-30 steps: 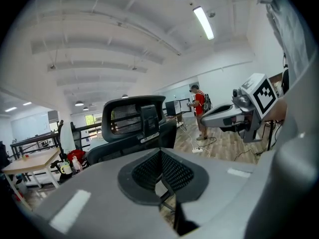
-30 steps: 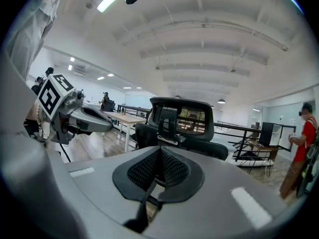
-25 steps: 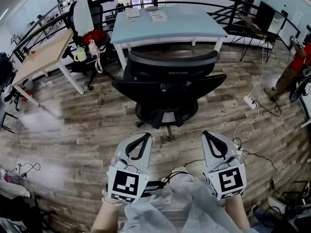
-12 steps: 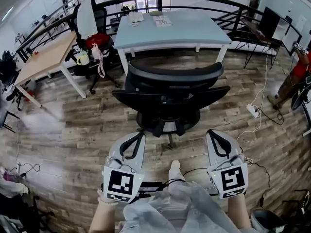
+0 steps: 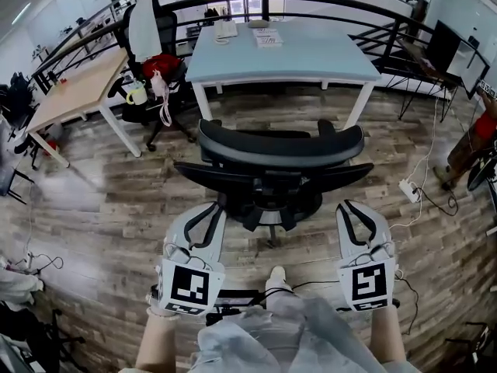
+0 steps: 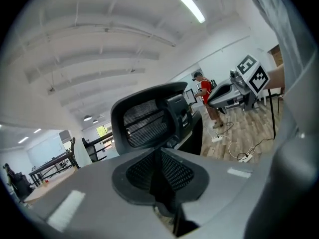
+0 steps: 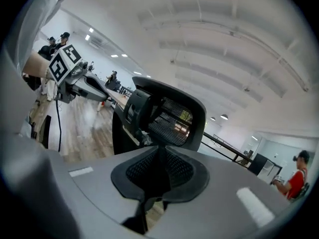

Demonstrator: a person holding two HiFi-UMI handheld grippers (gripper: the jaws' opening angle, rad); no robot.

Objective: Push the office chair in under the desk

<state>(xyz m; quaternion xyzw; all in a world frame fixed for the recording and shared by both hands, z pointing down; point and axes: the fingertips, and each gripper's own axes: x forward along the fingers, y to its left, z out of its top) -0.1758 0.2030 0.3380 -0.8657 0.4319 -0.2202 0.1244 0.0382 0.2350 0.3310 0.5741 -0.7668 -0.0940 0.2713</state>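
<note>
The black mesh office chair (image 5: 268, 169) stands on the wood floor with its back towards me, in front of the light blue desk (image 5: 311, 61) and outside it. My left gripper (image 5: 215, 207) points at the left end of the backrest, just short of it. It is shut and empty. My right gripper (image 5: 347, 205) is level with the right end, also apart from the chair. Its jaws have just been opening a crack; the tips still look together with nothing between them. Both gripper views show the chair's headrest (image 6: 149, 118) (image 7: 169, 116) past the closed tips (image 6: 160, 151) (image 7: 159, 147).
A second chair with a red bag (image 5: 151, 61) stands at the left by a wooden desk (image 5: 74, 92). A power strip with cables (image 5: 408, 189) lies on the floor at the right. A person in red (image 5: 481, 127) is at the far right. A black railing (image 5: 311, 2) runs behind the desk.
Both grippers have come forward towards the chair's back and stand a little further apart. The chair now sits nearer in the head view.
</note>
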